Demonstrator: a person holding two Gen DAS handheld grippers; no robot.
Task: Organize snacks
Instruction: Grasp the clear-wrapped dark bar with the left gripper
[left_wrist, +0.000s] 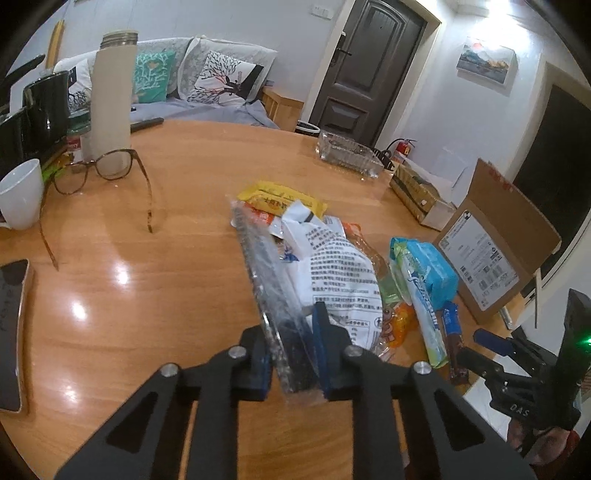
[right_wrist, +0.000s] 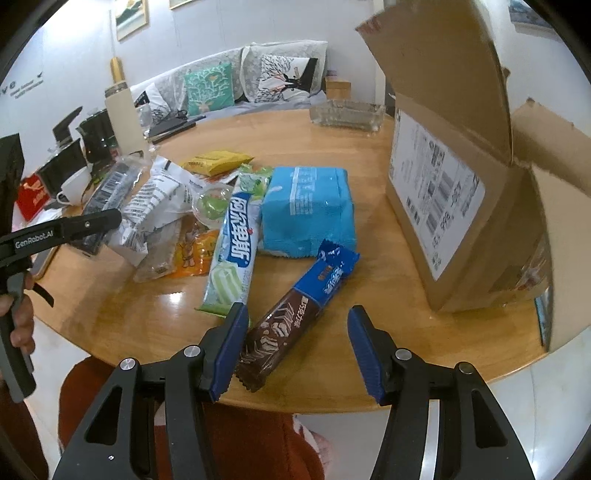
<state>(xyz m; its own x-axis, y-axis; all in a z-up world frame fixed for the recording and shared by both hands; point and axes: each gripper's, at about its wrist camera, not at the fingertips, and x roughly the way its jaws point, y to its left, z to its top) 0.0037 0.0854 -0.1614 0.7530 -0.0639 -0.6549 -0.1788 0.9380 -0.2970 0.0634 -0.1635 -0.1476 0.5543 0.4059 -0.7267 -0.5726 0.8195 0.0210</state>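
Observation:
My left gripper (left_wrist: 290, 325) is shut on the near end of a clear, dark-printed snack packet (left_wrist: 258, 258), which stands on edge above the wooden table (left_wrist: 166, 295). Behind it lies a heap: a white packet with black print (left_wrist: 332, 266), a yellow packet (left_wrist: 280, 195), a light-blue pack (right_wrist: 306, 210) and a green-and-white wafer pack (right_wrist: 232, 254). My right gripper (right_wrist: 298, 312) is open near the table's front edge. A brown-and-blue biscuit roll (right_wrist: 295, 314) lies between its fingers, and the right pad stands clear of it. An open cardboard box (right_wrist: 443, 206) stands to the right.
Glasses (left_wrist: 107, 170), a white mug (left_wrist: 20, 195), a tall cream bottle (left_wrist: 110, 103) and black kettles (left_wrist: 44, 107) sit at the left. A phone (left_wrist: 13, 332) lies at the left edge, a glass tray (left_wrist: 349, 155) at the back. A person's red garment (right_wrist: 221, 443) shows below the table edge.

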